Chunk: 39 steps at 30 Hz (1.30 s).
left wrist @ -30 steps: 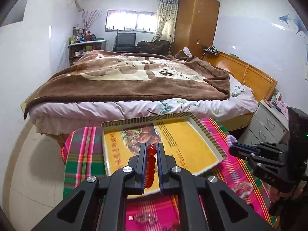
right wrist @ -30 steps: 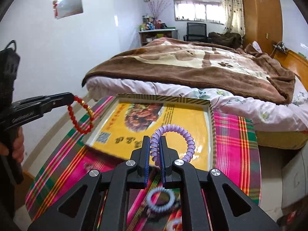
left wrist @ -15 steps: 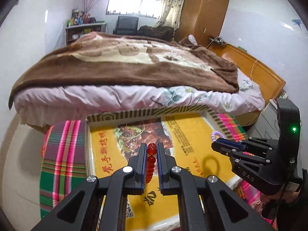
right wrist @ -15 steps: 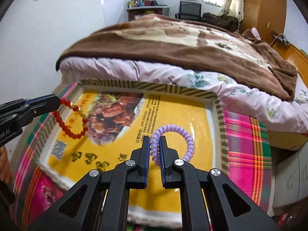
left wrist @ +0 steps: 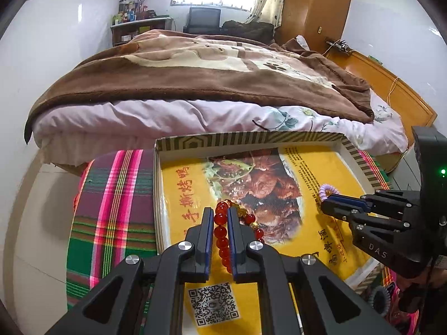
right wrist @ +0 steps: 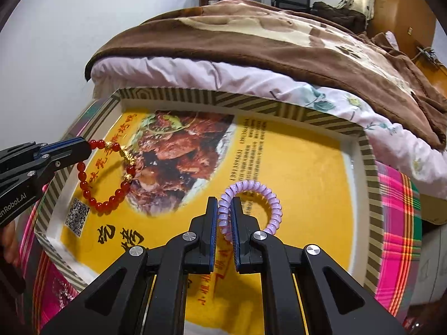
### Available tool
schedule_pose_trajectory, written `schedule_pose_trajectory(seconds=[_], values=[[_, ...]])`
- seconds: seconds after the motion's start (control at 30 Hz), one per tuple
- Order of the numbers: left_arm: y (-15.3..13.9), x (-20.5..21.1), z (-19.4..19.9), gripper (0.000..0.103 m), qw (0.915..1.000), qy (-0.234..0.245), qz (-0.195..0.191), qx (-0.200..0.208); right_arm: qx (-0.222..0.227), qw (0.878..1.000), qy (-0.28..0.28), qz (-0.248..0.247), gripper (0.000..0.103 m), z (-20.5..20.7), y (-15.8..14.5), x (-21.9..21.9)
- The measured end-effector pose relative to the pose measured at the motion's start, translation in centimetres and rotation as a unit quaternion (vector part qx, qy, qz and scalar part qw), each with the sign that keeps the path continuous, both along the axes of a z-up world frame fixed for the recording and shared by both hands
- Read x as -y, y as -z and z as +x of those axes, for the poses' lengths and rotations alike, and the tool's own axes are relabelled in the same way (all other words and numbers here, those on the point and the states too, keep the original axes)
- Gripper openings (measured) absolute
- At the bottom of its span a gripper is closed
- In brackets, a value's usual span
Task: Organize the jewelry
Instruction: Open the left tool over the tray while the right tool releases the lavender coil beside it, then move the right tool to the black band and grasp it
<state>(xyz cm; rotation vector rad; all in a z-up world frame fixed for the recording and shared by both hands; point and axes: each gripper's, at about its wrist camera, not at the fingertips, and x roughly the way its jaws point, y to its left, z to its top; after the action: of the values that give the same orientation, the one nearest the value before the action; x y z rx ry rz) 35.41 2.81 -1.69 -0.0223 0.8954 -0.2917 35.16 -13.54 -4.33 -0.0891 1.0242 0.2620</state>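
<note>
Over the glossy tray (right wrist: 371, 167), round red beads (right wrist: 109, 203) and a ribbed lilac coil (right wrist: 268, 198).

Both grippers now lower over the tray (right wrist: 371, 184), which fills far more of each frame than before. Red bead bracelet (right wrist: 107, 178) hangs over the tray's left side, no longer over the table. Purple coil tie (right wrist: 251, 203) sits nearer the yellow tray floor.

left gripper (left wrist: 220, 217): black angular frame, blue pad edges, round silver screws | right gripper (right wrist: 224, 209): same black build, silver screws, blue-lined fingers, white "DAS" lettering on its side, green light on the body behind
</note>
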Motion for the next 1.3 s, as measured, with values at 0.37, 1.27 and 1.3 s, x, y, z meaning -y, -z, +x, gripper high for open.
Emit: schedule_pose_trajectory(seconds=[0.37, 1.27, 1.3], values=[[0.7, -0.1, -0.2, 0.029, 0.9999, -0.005, 0.004, -0.012, -0.013, 0.999, 0.020, 0.028, 0.011, 0.3, 0.3, 0.6], [-4.6, -0.5, -15.3, 0.083, 0.9987, 0.008, -0.016, 0.048, 0.063, 0.992, 0.035, 0.106, 0.026, -13.2, -6.8, 4.8], [-4.6, -0.5, -16.1, 0.083, 0.9986, 0.008, -0.012, 0.051, 0.063, 0.992, 0.036, 0.105, 0.026, -13.9, -6.8, 5.0]])
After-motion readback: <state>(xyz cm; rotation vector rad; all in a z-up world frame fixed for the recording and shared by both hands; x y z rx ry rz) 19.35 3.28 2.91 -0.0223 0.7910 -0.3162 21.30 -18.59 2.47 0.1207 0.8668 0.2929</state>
